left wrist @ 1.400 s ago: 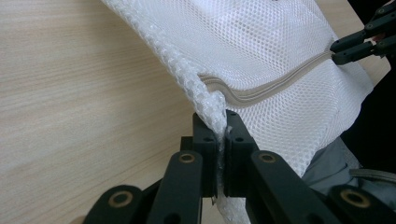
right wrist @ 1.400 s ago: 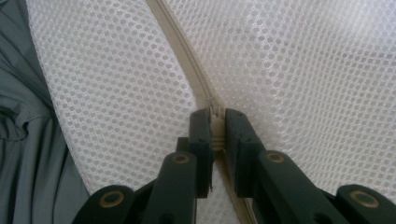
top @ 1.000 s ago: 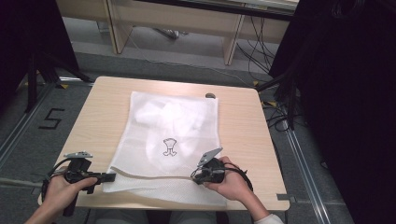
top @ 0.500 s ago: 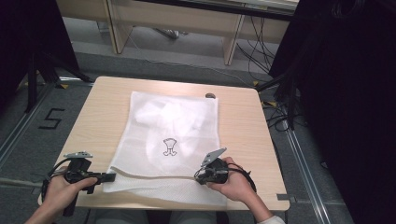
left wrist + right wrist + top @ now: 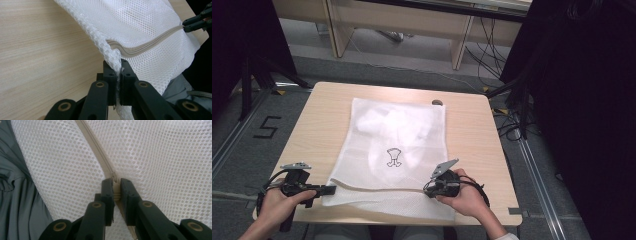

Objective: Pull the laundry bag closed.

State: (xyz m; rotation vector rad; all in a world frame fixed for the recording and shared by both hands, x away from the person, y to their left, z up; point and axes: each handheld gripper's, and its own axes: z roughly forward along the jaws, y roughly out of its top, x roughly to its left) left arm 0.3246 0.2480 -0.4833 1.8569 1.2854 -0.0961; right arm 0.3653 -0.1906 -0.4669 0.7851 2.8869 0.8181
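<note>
At the table's (image 5: 322, 115) 6 o'clock edge, mesh laundry bag (image 5: 397, 150) lies flat. Left gripper (image 5: 118, 75) clenched on its corner at 7 o'clock, right gripper (image 5: 115, 192) clamped on the zipper (image 5: 97, 150) at 5. Risk: a hard pull snags mesh in the zipper or slips the corner free.

White mesh cloth bag (image 5: 394, 150), matt wooden table (image 5: 322, 120)
</note>
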